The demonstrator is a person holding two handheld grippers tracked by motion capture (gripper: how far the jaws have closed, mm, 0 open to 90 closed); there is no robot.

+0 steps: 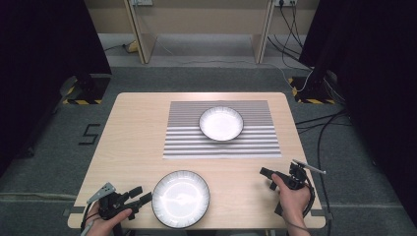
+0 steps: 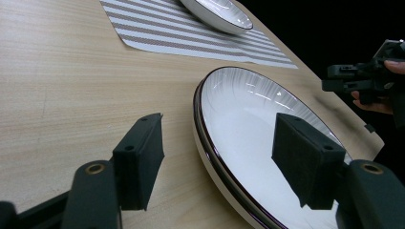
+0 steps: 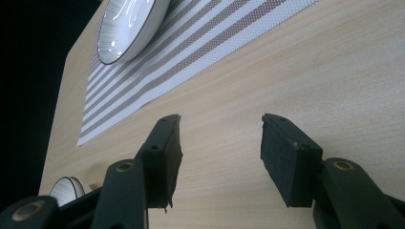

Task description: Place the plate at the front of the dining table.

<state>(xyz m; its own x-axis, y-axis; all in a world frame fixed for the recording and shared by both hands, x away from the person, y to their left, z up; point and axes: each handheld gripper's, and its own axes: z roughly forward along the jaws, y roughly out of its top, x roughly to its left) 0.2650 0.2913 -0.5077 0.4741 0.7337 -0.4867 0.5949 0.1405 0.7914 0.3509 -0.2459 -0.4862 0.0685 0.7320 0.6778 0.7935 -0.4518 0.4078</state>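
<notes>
A large white plate with a dark rim (image 1: 180,198) lies near the table's front edge. My left gripper (image 1: 142,194) sits just left of it, open and holding nothing. In the left gripper view the plate (image 2: 248,109) has its rim running up between the spread jaws of that gripper (image 2: 222,160). A smaller white dish (image 1: 221,123) rests on a striped placemat (image 1: 221,145) farther back. My right gripper (image 1: 268,178) hovers open over bare wood at the front right. In its own view, the right gripper (image 3: 219,157) has the dish (image 3: 129,26) far ahead on the left.
The wooden table (image 1: 133,142) has bare surface on both sides of the placemat. Its right edge lies close to the right hand. Cables run over the floor at the right, and dark curtains stand on both sides.
</notes>
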